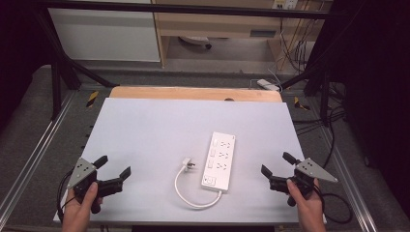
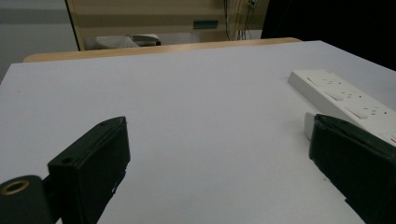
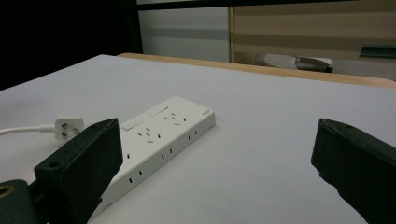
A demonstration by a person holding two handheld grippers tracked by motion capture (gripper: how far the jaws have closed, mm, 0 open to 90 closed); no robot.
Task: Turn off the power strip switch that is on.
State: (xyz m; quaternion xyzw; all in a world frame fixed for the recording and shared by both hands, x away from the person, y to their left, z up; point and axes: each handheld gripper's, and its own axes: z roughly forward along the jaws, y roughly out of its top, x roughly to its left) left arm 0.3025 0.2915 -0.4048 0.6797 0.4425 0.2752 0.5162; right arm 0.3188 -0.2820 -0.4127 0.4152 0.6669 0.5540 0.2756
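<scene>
Both your grippers hang spread wide and empty; the power strip [image 1: 220,159] lies lengthwise away from you, nearer your right gripper [image 1: 279,170] than your left gripper [image 1: 113,166], plug [image 1: 188,165] on its left.

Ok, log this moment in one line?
left gripper: open, holding nothing | right gripper: open, holding nothing | power strip: flat on table, untouched | plug: loose, left of strip
</scene>
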